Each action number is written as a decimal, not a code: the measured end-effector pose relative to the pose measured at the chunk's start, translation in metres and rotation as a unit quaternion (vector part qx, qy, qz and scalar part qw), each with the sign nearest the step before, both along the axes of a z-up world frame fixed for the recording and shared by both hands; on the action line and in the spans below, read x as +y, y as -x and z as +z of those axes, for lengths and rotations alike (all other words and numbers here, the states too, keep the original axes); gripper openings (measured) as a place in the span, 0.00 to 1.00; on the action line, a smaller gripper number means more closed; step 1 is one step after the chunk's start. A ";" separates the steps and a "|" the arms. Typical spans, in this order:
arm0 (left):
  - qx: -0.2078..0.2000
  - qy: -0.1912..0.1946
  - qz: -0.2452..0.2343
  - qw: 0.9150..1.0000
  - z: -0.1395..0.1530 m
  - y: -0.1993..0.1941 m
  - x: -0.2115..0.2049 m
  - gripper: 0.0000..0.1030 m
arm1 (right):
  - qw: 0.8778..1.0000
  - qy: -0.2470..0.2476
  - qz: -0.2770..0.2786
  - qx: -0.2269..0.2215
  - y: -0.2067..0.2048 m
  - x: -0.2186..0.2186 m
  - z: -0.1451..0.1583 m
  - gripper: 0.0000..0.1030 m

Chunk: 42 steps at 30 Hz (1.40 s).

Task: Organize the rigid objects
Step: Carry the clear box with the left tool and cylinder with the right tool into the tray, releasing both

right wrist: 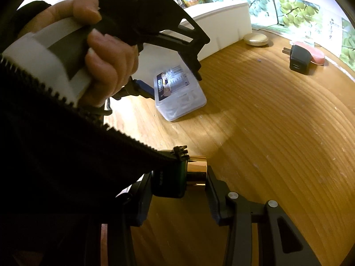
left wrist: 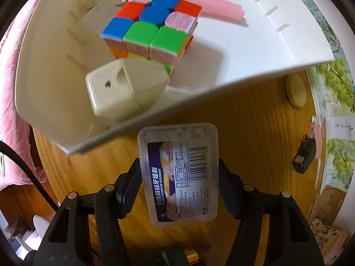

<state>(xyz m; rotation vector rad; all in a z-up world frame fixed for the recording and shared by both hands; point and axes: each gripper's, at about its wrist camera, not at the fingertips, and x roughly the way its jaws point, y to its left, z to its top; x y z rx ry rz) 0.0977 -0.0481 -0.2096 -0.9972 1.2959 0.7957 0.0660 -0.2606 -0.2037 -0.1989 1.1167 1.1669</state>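
A: Two tools we see. The left tool points down over the clear plastic box, which lies on the wooden surface just beside the white tray. Its jaws stand on both sides of the box; we cannot tell if the pads press it.

B: We agree. The right tool holds a small green bottle with a gold cap. A cube puzzle sits in the tray.
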 end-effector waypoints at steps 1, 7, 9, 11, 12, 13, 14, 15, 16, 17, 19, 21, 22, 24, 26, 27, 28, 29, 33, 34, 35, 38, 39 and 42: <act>-0.001 0.004 -0.003 1.000 0.000 0.003 -0.002 0.65 | 1.000 0.003 -0.002 -0.001 0.001 0.000 0.000 0.42; -0.002 0.006 -0.041 0.999 -0.003 0.023 -0.026 0.65 | 0.999 0.027 -0.023 -0.014 0.008 -0.005 0.004 0.42; -0.002 0.012 -0.050 0.999 -0.004 0.030 -0.031 0.65 | 0.999 0.036 -0.033 -0.019 0.011 -0.008 0.006 0.42; -0.002 0.013 -0.061 0.998 -0.003 0.036 -0.037 0.65 | 0.998 0.046 -0.043 -0.023 0.015 -0.013 0.007 0.42; -0.001 0.012 -0.066 0.998 -0.003 0.039 -0.039 0.65 | 0.997 0.050 -0.048 -0.024 0.016 -0.015 0.008 0.42; -0.002 0.011 -0.074 0.997 -0.001 0.042 -0.043 0.65 | 0.996 0.057 -0.057 -0.026 0.018 -0.018 0.009 0.42; -0.003 0.010 -0.081 0.997 0.000 0.041 -0.047 0.65 | 0.996 0.060 -0.063 -0.026 0.018 -0.019 0.009 0.42; -0.004 0.008 -0.090 0.996 0.002 0.042 -0.049 0.65 | 0.995 0.065 -0.074 -0.026 0.019 -0.022 0.010 0.42; -0.006 0.005 -0.101 0.995 0.004 0.042 -0.053 0.65 | 0.994 0.068 -0.082 -0.025 0.020 -0.024 0.010 0.42; -0.009 0.002 -0.111 0.994 0.006 0.041 -0.057 0.65 | 0.993 0.070 -0.094 -0.026 0.020 -0.028 0.012 0.42; -0.014 -0.004 -0.129 0.992 0.010 0.040 -0.066 0.65 | 0.991 0.071 -0.112 -0.024 0.019 -0.034 0.014 0.42; -0.017 -0.011 -0.147 0.989 0.015 0.036 -0.079 0.65 | 0.988 0.072 -0.137 -0.022 0.017 -0.041 0.017 0.42; -0.019 -0.014 -0.158 0.987 0.019 0.037 -0.084 0.65 | 0.986 0.074 -0.149 -0.023 0.019 -0.045 0.019 0.42; -0.024 -0.018 -0.175 0.984 0.023 0.034 -0.091 0.65 | 0.983 0.075 -0.167 -0.024 0.020 -0.050 0.023 0.42; -0.029 -0.025 -0.197 0.980 0.031 0.034 -0.094 0.65 | 0.979 0.069 -0.190 -0.025 0.020 -0.057 0.028 0.42; -0.032 -0.027 -0.210 0.977 0.034 0.034 -0.094 0.65 | 0.978 0.068 -0.196 -0.025 0.019 -0.056 0.029 0.42; -0.033 -0.027 -0.219 0.975 0.037 0.023 -0.079 0.65 | 0.976 0.066 -0.208 -0.026 0.018 -0.058 0.032 0.42; -0.034 -0.026 -0.232 0.972 0.041 0.020 -0.079 0.65 | 0.974 0.065 -0.214 -0.027 0.019 -0.061 0.035 0.42; -0.037 -0.020 -0.270 0.962 0.053 0.016 -0.082 0.65 | 0.965 0.054 -0.254 -0.024 0.013 -0.068 0.042 0.42; -0.038 -0.022 -0.277 0.960 0.056 0.014 -0.080 0.65 | 0.963 0.048 -0.265 -0.021 0.011 -0.069 0.044 0.42; -0.042 -0.023 -0.287 0.957 0.058 0.012 -0.081 0.65 | 0.960 0.044 -0.276 -0.018 0.008 -0.069 0.046 0.42; -0.052 -0.029 -0.309 0.949 0.065 0.006 -0.079 0.65 | 0.953 0.039 -0.298 -0.021 0.000 -0.064 0.048 0.42; -0.055 -0.031 -0.316 0.947 0.064 0.004 -0.077 0.65 | 0.951 0.037 -0.306 -0.022 -0.002 -0.064 0.051 0.42; -0.073 -0.050 -0.339 0.936 0.079 -0.002 -0.072 0.65 | 0.941 0.024 -0.337 -0.016 -0.008 -0.061 0.059 0.42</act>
